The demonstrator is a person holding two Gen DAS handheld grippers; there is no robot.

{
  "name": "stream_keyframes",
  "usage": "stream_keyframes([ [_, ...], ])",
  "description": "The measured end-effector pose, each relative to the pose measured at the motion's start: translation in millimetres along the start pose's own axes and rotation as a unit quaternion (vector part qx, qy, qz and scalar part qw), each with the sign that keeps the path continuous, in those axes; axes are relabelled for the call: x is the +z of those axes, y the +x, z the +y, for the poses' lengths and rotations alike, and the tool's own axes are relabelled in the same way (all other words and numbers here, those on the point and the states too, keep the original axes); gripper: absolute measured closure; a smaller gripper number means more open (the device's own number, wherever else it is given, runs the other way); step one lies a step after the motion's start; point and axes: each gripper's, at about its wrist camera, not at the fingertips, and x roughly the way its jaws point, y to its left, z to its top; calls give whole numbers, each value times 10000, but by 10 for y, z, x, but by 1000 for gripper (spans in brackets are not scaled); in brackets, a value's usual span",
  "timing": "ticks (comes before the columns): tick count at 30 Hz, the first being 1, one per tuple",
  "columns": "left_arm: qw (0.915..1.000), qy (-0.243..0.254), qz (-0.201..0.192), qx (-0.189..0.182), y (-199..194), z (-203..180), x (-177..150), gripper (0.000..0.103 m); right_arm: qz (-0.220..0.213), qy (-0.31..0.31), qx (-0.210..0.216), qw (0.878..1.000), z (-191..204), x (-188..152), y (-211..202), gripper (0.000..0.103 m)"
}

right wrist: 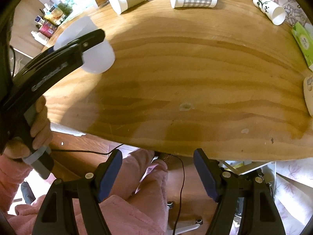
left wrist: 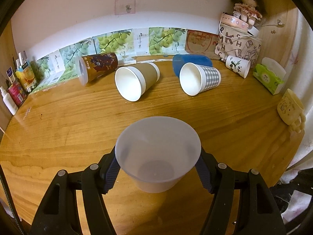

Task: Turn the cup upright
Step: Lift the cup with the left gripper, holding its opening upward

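Note:
My left gripper [left wrist: 157, 166] is shut on a frosted white plastic cup [left wrist: 158, 152], mouth tilted up and toward the camera, held just above the wooden table [left wrist: 58, 117]. In the right wrist view the same cup [right wrist: 93, 49] sits in the left gripper [right wrist: 86, 41] at the table's left side. My right gripper [right wrist: 157, 174] is open and empty, back past the table's front edge. Other cups lie on their sides at the back: a brown sleeved cup [left wrist: 137, 82], a grey checked cup [left wrist: 199, 80] and a dark printed cup [left wrist: 97, 66].
A blue cup [left wrist: 191, 60] lies behind the checked one, and a small panda cup [left wrist: 237, 66] lies at the back right. A cream mug [left wrist: 291, 111], a green tissue pack [left wrist: 268, 78], a bag with a doll [left wrist: 238, 41] and bottles [left wrist: 11, 96] line the sides.

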Motion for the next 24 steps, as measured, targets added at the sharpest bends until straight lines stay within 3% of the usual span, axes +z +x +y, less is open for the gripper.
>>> stream_keyframes([
  [24, 9980, -113, 566, -276, -7, 112, 60, 29, -53, 37, 63, 10000, -13, 86, -32, 27],
])
